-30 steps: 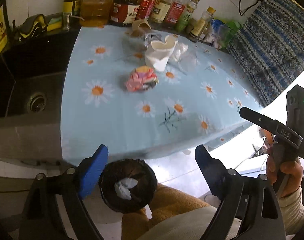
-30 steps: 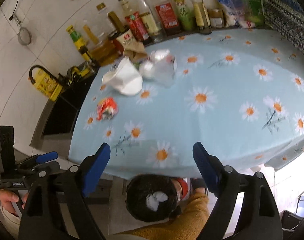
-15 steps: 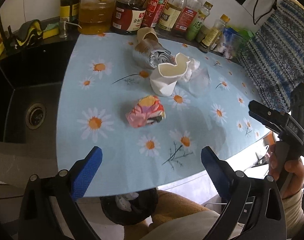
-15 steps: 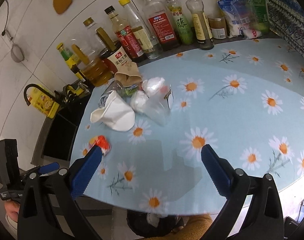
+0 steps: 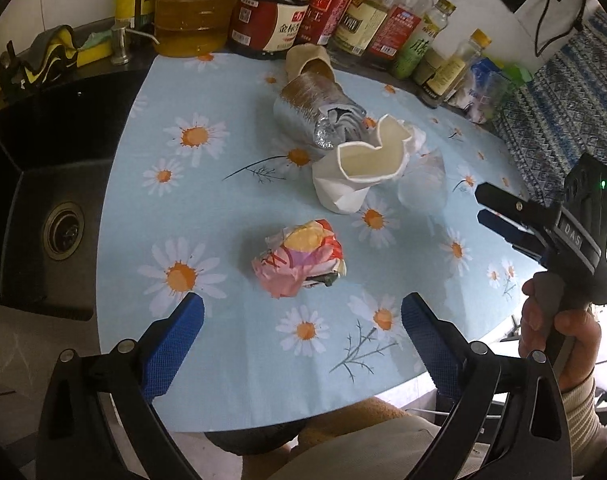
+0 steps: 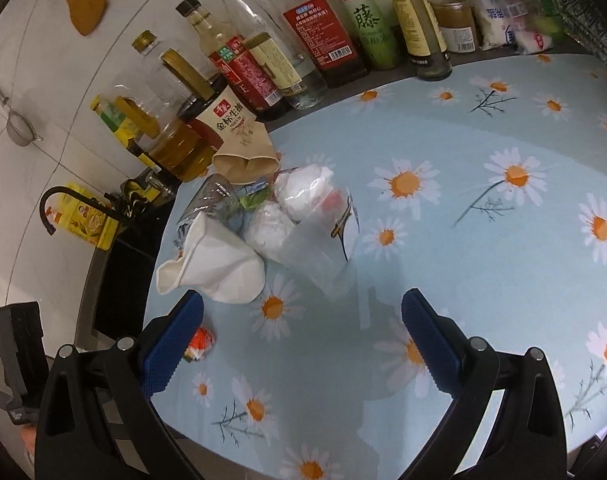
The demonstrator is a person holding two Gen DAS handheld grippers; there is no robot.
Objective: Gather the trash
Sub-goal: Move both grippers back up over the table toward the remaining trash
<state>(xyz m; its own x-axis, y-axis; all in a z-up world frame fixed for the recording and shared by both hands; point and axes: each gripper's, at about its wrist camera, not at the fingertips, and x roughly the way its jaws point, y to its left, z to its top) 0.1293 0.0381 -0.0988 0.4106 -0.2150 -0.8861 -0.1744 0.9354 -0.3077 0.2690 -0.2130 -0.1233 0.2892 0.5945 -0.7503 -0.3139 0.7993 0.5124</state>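
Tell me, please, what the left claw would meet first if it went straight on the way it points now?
Most likely the crumpled colourful wrapper: it lies just ahead of the open left claw, centred between its fingers, though depth is hard to judge.

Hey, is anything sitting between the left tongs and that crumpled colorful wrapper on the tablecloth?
Nothing visible. The left tongs are open, with the crumpled wrapper lying just ahead of them and only bare tablecloth between. The white paper cup and foil bag lie beyond the wrapper, out of the way.
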